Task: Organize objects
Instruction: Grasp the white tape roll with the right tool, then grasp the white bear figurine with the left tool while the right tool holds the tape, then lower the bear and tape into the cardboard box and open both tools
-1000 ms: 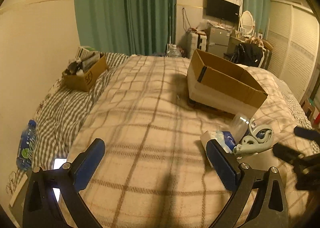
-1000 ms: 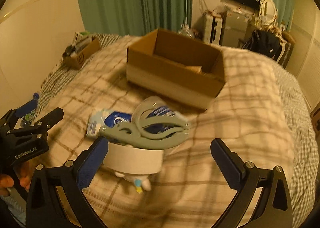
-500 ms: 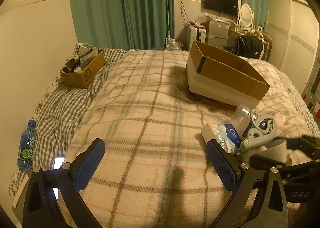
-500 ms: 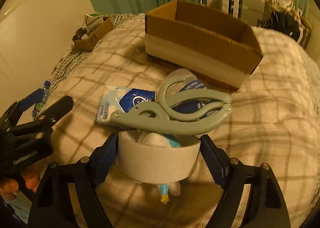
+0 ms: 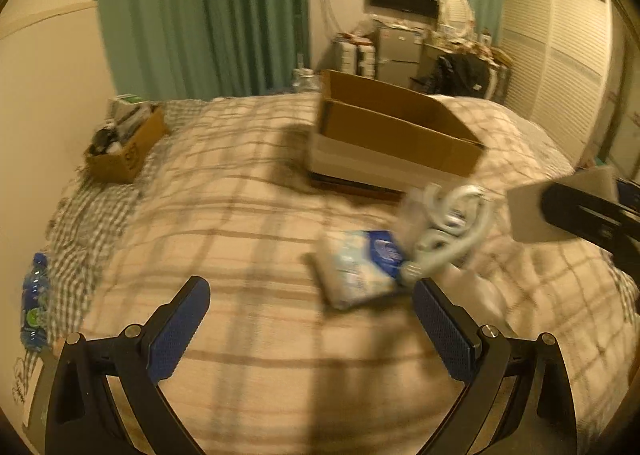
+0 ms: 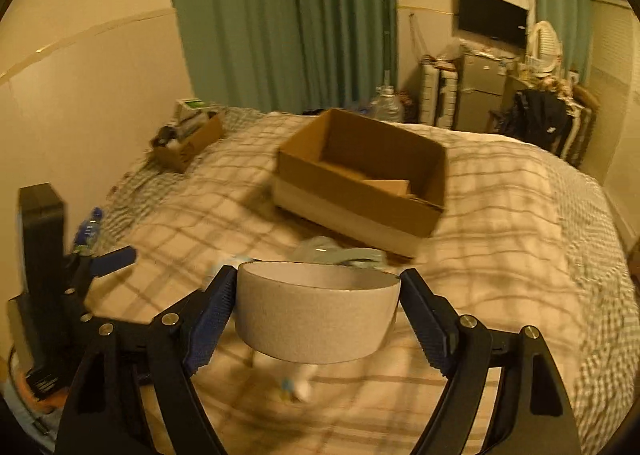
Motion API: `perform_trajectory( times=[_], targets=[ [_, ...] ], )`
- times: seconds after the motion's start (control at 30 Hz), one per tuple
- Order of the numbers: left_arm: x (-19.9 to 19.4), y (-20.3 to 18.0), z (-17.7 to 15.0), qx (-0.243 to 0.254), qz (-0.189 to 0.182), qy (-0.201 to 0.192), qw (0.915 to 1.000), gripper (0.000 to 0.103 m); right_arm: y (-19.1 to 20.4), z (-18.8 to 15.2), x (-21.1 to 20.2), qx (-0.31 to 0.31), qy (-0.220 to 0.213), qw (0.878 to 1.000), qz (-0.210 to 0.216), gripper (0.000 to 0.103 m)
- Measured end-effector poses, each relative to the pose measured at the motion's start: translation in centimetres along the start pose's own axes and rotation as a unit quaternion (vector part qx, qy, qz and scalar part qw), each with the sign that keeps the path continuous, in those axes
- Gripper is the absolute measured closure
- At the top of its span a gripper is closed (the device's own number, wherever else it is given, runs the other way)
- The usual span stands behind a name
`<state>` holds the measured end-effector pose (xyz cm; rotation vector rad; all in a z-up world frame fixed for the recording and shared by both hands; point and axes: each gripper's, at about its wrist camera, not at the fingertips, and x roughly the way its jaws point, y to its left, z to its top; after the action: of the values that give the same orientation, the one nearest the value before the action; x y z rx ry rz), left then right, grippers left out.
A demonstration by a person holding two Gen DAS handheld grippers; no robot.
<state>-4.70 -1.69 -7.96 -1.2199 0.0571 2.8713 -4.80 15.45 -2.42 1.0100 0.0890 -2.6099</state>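
Observation:
My right gripper (image 6: 316, 305) is shut on a wide white tape roll (image 6: 316, 315) and holds it up off the plaid bed; roll and gripper also show at the right edge of the left wrist view (image 5: 528, 211). Under it lie a grey plastic clip (image 5: 452, 231), a blue-and-white tissue pack (image 5: 360, 267) and a small white toy (image 6: 300, 379). An open cardboard box (image 6: 360, 183) stands on the bed beyond them. My left gripper (image 5: 308, 329) is open and empty, low over the bed, left of the pack.
A small cardboard box full of items (image 5: 124, 143) sits at the bed's far left by the wall. A blue water bottle (image 5: 34, 301) lies at the left edge. Green curtains, a TV and furniture stand behind the bed.
My right gripper closed on the tape roll and lifted it off the white toy. The grey clip that lay on the roll now rests on the bed. My left gripper moved slightly forward.

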Motion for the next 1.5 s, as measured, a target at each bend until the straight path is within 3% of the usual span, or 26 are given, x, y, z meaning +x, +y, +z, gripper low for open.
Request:
perform_trajectory(
  times=[0.27, 0.4, 0.63, 0.67, 0.8, 0.83, 1.13, 1.5],
  targets=[
    [0.7, -5.7, -0.4, 0.047, -0.061, 0.019, 0.9969, 0.0, -5.0, -1.6, -0.3, 0.039, 0.008, 0.998, -0.055, 0.022],
    [2.3, -7.9, -0.5, 0.062, -0.088, 0.049, 0.993, 0.0, -6.9, -2.4, -0.7, 0.058, 0.008, 0.996, -0.062, 0.022],
    [6.4, -8.5, -0.8, 0.035, -0.085, 0.096, 0.9911, 0.002, -8.3, -3.6, -0.7, 0.064, 0.012, 0.996, -0.06, 0.022],
    [6.7, -8.3, -0.9, 0.028, -0.088, 0.101, 0.9906, 0.006, -8.3, -3.8, -0.7, 0.064, 0.013, 0.996, -0.061, 0.022],
    [6.7, -7.6, -1.0, 0.009, -0.111, 0.11, 0.9877, 0.041, -8.4, -3.9, -0.2, 0.064, 0.016, 0.996, -0.064, 0.022],
    [6.6, -7.5, -1.0, 0.005, -0.11, 0.11, 0.9878, 0.041, -8.4, -3.9, -0.1, 0.064, 0.017, 0.996, -0.064, 0.022],
    [2.5, -5.8, 0.7, -0.004, -0.117, 0.061, 0.9912, 0.041, -7.2, -2.7, -0.9, 0.046, 0.002, 0.997, -0.065, 0.022],
    [-0.6, -3.5, 8.7, 0.0, -0.101, -0.033, 0.9943, 0.041, -5.7, 3.8, -3.1, -0.006, -0.061, 0.997, -0.055, 0.022]
  ],
)
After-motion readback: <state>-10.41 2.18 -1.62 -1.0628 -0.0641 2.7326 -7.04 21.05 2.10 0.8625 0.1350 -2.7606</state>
